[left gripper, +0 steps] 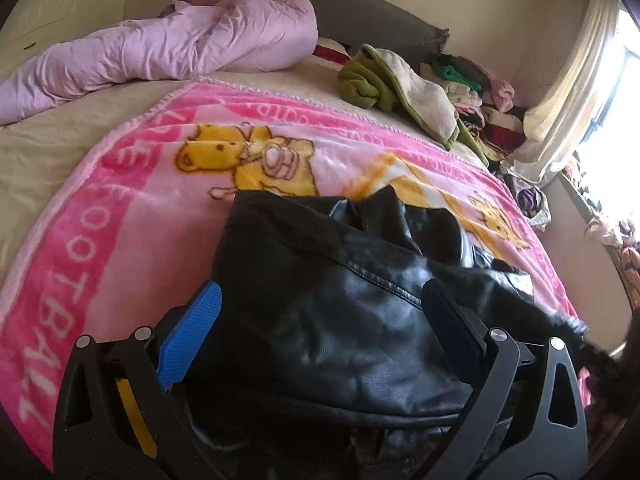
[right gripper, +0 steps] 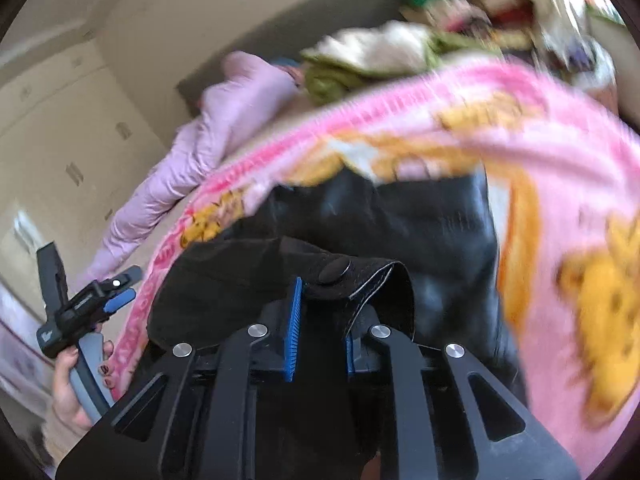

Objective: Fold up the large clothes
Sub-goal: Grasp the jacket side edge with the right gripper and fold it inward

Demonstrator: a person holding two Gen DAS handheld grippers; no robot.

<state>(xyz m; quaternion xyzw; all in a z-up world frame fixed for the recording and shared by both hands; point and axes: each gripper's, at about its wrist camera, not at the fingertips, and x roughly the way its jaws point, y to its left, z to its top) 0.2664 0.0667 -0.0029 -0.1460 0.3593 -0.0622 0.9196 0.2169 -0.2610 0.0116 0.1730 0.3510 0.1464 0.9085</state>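
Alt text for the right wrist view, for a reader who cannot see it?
The right claw is shut on a black flap of the black leather jacket, which lies on a pink cartoon blanket on a bed. At lower left, a hand holds the left claw. The picture is motion-blurred.

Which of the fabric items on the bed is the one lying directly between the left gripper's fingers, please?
The black leather jacket: it lies between the open left gripper fingers, on the pink cartoon blanket. The lilac duvet and green garment lie farther back.

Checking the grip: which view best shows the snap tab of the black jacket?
The right wrist view: the snap tab lies sharp and close between the right gripper's fingers. The left wrist view shows only the black jacket's body, no tab.
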